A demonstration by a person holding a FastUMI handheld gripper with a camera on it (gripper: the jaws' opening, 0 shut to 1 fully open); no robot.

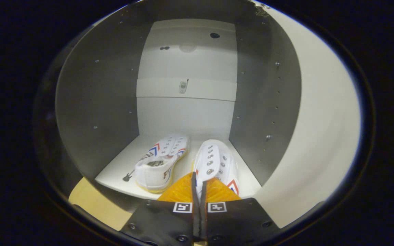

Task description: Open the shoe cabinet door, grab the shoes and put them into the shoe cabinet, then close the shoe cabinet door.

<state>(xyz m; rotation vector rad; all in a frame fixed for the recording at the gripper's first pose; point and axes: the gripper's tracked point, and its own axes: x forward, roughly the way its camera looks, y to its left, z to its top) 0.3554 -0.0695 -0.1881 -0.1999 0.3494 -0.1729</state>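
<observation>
Looking along the gripper point(199, 186) into an open shoe cabinet point(97, 102) with grey side walls and a pale back panel. Its two fingers are pressed close together, pinching the heel edge of a white canvas shoe point(215, 162) that sits on the cabinet floor point(115, 172) straight ahead at twelve o'clock, toe pointing inward. A second white shoe point(161, 162), with red and blue stripes, lies tilted just beside it at about eleven o'clock. The open cabinet door point(323, 136) curves along the cabinet at three o'clock.
</observation>
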